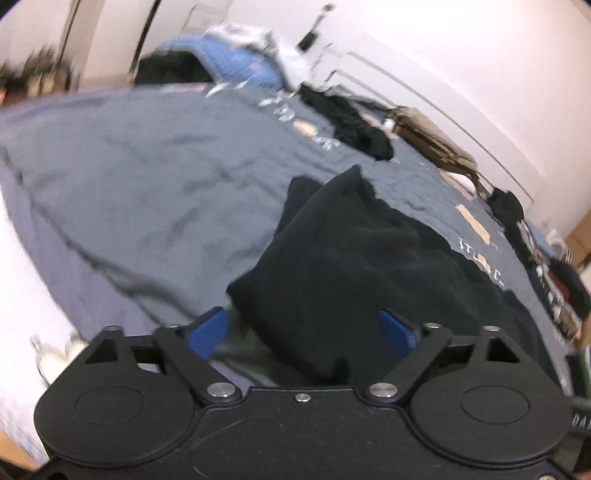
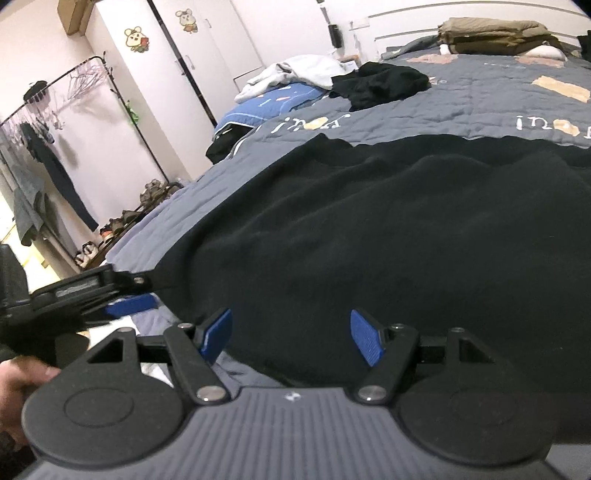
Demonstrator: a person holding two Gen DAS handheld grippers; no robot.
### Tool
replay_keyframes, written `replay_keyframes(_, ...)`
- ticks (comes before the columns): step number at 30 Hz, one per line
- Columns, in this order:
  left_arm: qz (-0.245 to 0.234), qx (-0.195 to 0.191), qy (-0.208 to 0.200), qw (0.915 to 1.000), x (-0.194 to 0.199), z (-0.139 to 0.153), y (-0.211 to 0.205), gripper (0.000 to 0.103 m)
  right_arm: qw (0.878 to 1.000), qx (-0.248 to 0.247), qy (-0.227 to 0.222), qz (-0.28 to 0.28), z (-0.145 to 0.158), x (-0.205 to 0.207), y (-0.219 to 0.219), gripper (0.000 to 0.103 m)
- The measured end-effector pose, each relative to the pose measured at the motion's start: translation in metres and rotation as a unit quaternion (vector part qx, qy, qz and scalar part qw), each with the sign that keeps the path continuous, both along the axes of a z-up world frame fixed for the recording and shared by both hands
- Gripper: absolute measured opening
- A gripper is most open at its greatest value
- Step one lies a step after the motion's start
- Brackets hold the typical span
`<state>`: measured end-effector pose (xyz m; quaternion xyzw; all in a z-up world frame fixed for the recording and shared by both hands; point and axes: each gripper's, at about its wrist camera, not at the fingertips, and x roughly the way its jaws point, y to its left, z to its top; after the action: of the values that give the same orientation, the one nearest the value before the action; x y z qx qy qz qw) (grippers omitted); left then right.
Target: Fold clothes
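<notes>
A black garment [image 2: 369, 229] lies spread on the grey quilted bed [image 2: 480, 107]. In the left wrist view a raised fold of the black garment [image 1: 332, 258] reaches back between the blue pads [image 1: 208, 332] of my left gripper [image 1: 303, 332]; its jaws stand wide and I see no pad pressing the cloth. From the right wrist, my left gripper [image 2: 147, 291] sits at the garment's left corner. My right gripper [image 2: 291, 338] hovers over the near hem, open, with cloth lying between its blue pads [image 2: 365, 341].
Another black garment [image 2: 380, 85] and white clothes [image 2: 295, 74] lie at the bed's far end, with folded khaki bedding [image 2: 495, 33] by the headboard. A clothes rack [image 2: 55, 147] with shoes under it stands along the left wall. A hand [image 2: 22, 376] shows at lower left.
</notes>
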<state>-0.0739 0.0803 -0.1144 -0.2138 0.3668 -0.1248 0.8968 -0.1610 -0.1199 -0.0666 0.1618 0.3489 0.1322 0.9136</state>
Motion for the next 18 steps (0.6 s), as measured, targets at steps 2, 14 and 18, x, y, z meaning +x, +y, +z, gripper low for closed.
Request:
replay_keyframes(2,0.012,-0.02,0.011,0.9997,0.003,-0.006,0.005,0.05,1.0,-0.001,0.002,0.0,-0.001,0.0,0.001,0.07)
replay_keyframes(14,0.059,-0.031,0.009,0.9977,0.018,-0.019,0.001,0.056,1.0,0.009,0.001,-0.014,-0.001,-0.002,-0.003,0.07)
replay_keyframes(18,0.043,-0.042,-0.039,0.9974,0.009,-0.005,-0.002,0.038,1.0,0.012,-0.005,-0.012,0.001,-0.004,-0.003,0.07)
